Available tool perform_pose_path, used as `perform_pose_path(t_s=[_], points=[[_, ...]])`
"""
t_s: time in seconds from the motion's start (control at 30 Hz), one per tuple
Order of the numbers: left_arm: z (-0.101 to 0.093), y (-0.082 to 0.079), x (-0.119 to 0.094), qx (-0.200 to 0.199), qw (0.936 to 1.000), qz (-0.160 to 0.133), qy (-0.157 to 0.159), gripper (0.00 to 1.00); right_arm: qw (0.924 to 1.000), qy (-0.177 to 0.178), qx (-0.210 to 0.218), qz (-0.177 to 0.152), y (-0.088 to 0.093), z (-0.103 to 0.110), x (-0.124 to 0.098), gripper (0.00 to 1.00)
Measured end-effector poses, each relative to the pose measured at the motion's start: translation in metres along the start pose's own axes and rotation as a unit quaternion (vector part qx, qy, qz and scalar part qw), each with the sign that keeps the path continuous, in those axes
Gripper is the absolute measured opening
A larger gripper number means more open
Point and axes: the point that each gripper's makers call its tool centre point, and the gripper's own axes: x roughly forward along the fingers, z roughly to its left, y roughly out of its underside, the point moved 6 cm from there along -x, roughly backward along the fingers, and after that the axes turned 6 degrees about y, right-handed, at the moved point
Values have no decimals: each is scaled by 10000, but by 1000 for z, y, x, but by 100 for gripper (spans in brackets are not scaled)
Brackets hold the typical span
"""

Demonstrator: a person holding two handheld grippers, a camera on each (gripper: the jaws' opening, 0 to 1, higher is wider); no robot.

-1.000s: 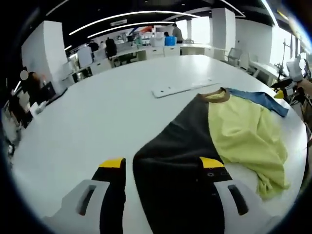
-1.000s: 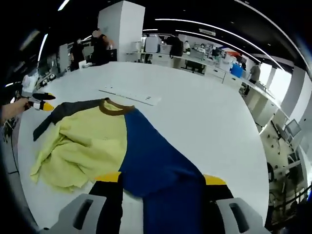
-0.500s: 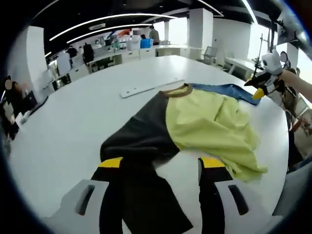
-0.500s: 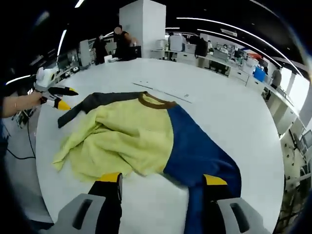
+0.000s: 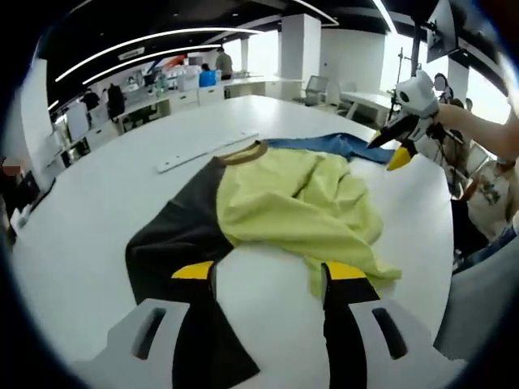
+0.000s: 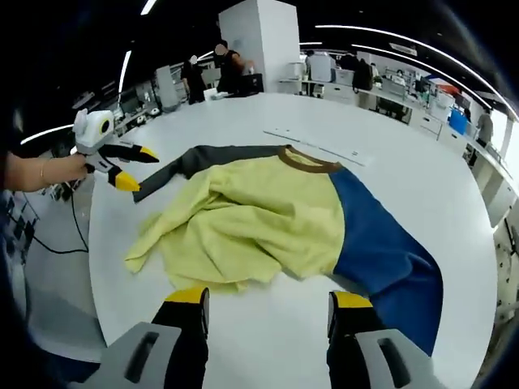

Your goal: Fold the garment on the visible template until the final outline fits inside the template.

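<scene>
Across the round white table (image 5: 97, 211), near its edge, lies the task's thing: a long-sleeved cotton garment (image 6: 268, 219) with a yellow-green body, brown collar, one charcoal sleeve (image 5: 174, 235) and one blue sleeve (image 6: 389, 259). Body rumpled and bunched, hem lumped toward the table edge; both sleeves spread outward. Beyond the collar sits a flat white strip with markings (image 6: 316, 148), possibly the template; cannot confirm.

Left gripper (image 5: 268, 271): yellow-tipped jaws spread, nothing between them, charcoal sleeve passing under the left jaw. Right gripper (image 6: 268, 298): jaws spread, empty, just short of the yellow hem.

Judged progress: early. No clean fold visible; flattening, sleeve folds and body folds all remain.
</scene>
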Motion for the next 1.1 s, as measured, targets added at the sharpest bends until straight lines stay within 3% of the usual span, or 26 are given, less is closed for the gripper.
perform_pose_path(t_s=[0.13,0.23,0.43,0.73,1.1], points=[[-13,9,5,-22,9998,83,194,45,10000,-59,11,40,7,8,4,48],[-21,20,8,63,9991,327,263,43,9999,-39,-40,99,13,9,7,44],[-34,21,10,9,9992,215,339,36,9999,-115,-33,14,16,13,13,38],[-53,23,21,262,9976,338,553,26,9995,-246,-182,45,21,24,26,29],[-65,35,35,224,9965,512,619,21,9979,-391,-514,-74,14,37,43,19]])
